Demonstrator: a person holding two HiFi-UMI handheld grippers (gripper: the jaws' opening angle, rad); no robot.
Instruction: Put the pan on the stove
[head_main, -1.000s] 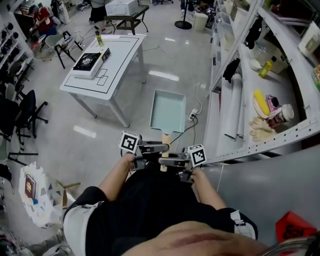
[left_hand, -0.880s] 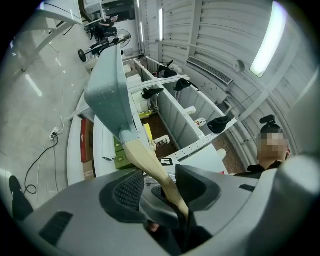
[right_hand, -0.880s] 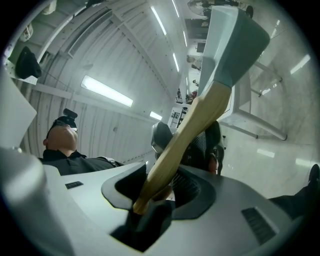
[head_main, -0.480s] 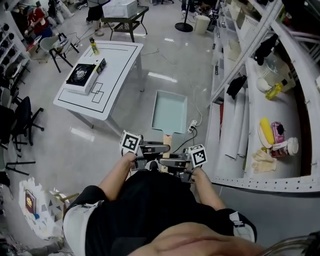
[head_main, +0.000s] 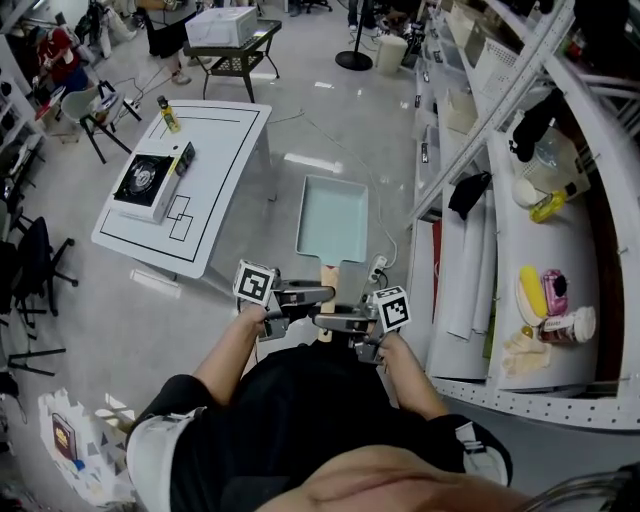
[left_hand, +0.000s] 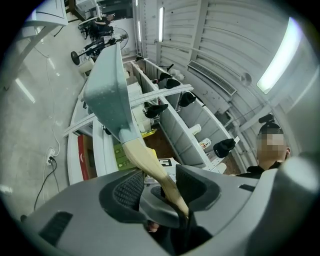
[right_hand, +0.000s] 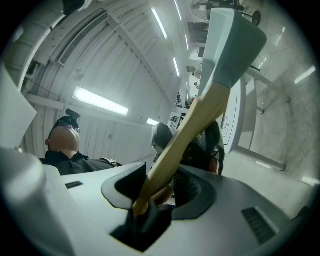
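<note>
Mid-carry. Holding one pan (head_main: 335, 220) above the floor, well apart from one stove (head_main: 140, 180) on the white counter (head_main: 225, 150). Gripping its wooden handle (head_main: 330, 276) with two grippers, left gripper (head_main: 322, 294) and right gripper (head_main: 326, 322), fingers fairly wide yet apparently clamped. Next: walking over, lowering squarely onto the burner.

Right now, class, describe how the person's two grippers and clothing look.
The left gripper and right gripper are grey, each bearing a white cube printed with black square markers. Their fingers carry black ribbed pads. The person wears a black top.
</note>
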